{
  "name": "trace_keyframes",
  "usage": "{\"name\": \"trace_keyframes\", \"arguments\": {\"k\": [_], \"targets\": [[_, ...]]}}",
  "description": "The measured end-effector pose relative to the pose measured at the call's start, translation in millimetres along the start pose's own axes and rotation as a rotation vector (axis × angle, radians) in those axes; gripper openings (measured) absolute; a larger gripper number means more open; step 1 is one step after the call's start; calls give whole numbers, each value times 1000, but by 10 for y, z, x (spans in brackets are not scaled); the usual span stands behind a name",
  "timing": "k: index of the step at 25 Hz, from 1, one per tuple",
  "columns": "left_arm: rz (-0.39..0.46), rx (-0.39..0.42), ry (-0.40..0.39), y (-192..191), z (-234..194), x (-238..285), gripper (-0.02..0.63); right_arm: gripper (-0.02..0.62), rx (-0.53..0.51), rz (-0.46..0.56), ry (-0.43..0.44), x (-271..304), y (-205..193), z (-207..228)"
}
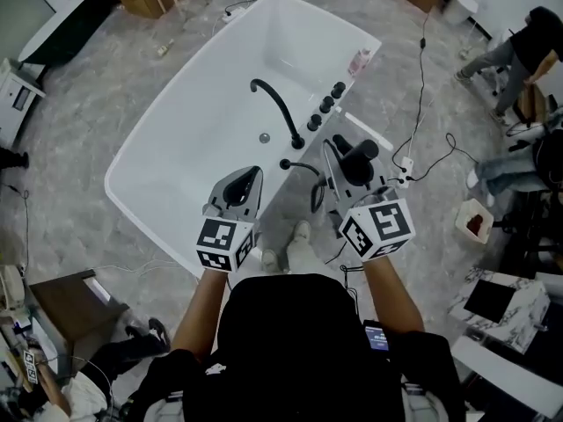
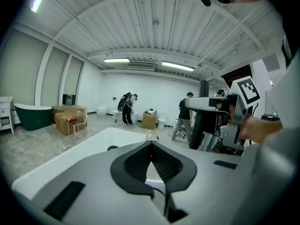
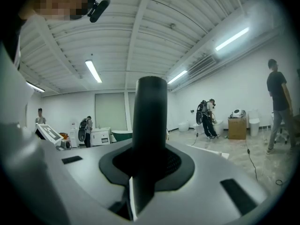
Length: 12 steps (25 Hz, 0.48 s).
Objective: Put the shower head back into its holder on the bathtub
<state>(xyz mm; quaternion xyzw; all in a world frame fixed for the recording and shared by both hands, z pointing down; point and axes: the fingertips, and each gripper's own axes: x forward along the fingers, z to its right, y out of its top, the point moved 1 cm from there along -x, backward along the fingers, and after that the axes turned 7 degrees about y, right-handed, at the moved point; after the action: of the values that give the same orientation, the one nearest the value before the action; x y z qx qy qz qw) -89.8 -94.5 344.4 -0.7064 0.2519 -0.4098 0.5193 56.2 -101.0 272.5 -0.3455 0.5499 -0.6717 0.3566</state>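
The shower head (image 3: 151, 125) is pinched between the jaws of the right gripper (image 3: 147, 165), and its dark handle is seen standing up out of the pads in the right gripper view. In the head view, the shower head (image 1: 362, 153) and right gripper (image 1: 350, 170) are held above the near rim of the bathtub (image 1: 171, 99), just right of the black faucet (image 1: 280, 108) and below the knobs (image 1: 327, 105). The left gripper (image 1: 239, 188) is held alongside, its jaws pressed together on nothing.
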Motion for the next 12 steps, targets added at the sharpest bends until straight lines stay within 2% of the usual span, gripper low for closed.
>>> {"name": "trace_keyframes", "arguments": {"k": [7, 12], "targets": [[-83, -1, -48, -259, 183, 529, 14, 80, 76, -38, -57, -7, -322, 556], [-141, -13, -60, -488, 272, 687, 14, 80, 147, -34, -52, -6, -478, 707]]}}
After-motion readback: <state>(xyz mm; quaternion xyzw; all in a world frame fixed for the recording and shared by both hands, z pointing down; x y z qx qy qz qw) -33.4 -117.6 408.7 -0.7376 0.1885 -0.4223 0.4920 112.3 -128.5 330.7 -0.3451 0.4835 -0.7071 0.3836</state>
